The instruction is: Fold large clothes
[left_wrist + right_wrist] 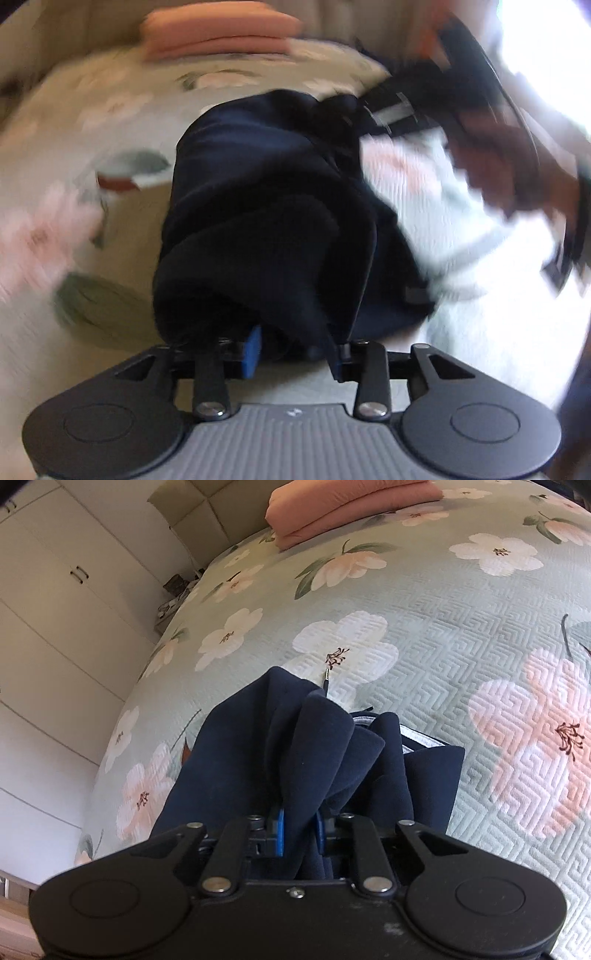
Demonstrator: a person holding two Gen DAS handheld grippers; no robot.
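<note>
The navy garment (306,746) is a thick, fleecy piece of clothing, bunched into soft rolls and folds rather than lying flat. In the right wrist view a pale grey inner band shows at its far edge, and a thin drawcord tip pokes out near the top of the folds. It lies on the floral bedspread (461,635), a quilted pale green cover printed with white and pink blossoms, with part of the cloth gathered up into both grippers.

The right gripper (300,834) has its blue-padded fingers close together, clamped on a pinched fold of the garment that runs straight down between them. In the left wrist view (heavily motion-blurred) the same dark garment (266,221) is draped over the left gripper (295,354); its blue pads stand further apart with a thick wad of cloth filling the gap, so it too grips the fabric.

A folded salmon-pink blanket (351,506) sits at the far end of the bed.
</note>
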